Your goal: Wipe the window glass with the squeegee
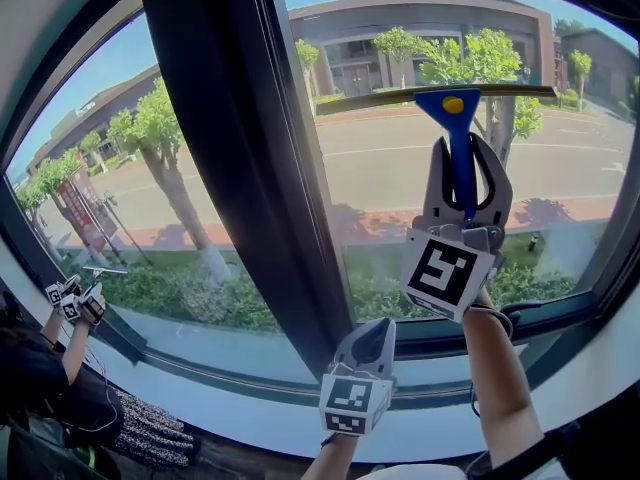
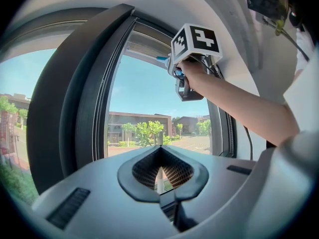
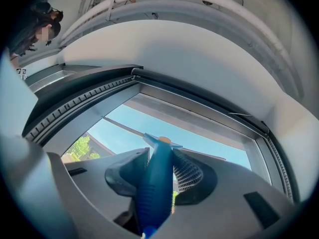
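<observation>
The squeegee has a blue handle and a long thin blade lying level against the upper part of the right window pane. My right gripper is shut on the handle, pointing up at the glass. In the right gripper view the handle runs up between the jaws to the blade near the top frame. My left gripper hangs lower, near the bottom frame, shut with nothing in it. In the left gripper view its jaws meet at the tips.
A wide dark mullion separates the right pane from the left pane. A white sill runs below. At the far left another person holds grippers and a squeegee at the glass.
</observation>
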The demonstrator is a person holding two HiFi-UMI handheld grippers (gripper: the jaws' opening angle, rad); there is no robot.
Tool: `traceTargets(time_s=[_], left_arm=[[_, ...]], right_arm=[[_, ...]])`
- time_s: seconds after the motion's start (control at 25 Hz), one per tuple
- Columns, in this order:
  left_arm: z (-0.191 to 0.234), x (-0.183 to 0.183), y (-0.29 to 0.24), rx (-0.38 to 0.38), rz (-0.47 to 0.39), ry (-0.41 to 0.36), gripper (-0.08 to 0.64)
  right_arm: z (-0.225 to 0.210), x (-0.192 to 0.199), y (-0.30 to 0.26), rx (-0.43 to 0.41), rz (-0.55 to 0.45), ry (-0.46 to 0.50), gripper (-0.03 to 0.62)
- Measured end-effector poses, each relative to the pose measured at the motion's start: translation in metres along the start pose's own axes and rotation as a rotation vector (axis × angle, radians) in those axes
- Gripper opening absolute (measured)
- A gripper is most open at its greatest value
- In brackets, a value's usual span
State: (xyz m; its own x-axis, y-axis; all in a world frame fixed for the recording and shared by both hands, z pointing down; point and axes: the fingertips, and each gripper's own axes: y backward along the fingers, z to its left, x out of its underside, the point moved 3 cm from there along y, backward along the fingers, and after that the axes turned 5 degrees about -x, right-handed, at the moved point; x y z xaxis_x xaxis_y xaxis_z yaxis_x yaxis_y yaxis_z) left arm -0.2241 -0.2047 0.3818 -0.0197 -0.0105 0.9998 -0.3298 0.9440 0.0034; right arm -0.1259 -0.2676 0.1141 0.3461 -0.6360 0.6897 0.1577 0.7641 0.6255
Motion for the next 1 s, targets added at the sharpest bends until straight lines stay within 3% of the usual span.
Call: traceTargets(time_s=[0.36, 1.0], left_arm=[[0.000, 0.003, 0.001, -0.017, 0.011, 0.006, 0.002], [-0.004, 0.012, 0.008, -0.038, 0.037, 0.022, 0.002]], right_arm=[[0.010, 0.021, 0.022, -0.027, 0.050, 0.037, 0.149], [0.025, 0.055, 0.056, -0.045, 0.156, 0.012, 0.149]])
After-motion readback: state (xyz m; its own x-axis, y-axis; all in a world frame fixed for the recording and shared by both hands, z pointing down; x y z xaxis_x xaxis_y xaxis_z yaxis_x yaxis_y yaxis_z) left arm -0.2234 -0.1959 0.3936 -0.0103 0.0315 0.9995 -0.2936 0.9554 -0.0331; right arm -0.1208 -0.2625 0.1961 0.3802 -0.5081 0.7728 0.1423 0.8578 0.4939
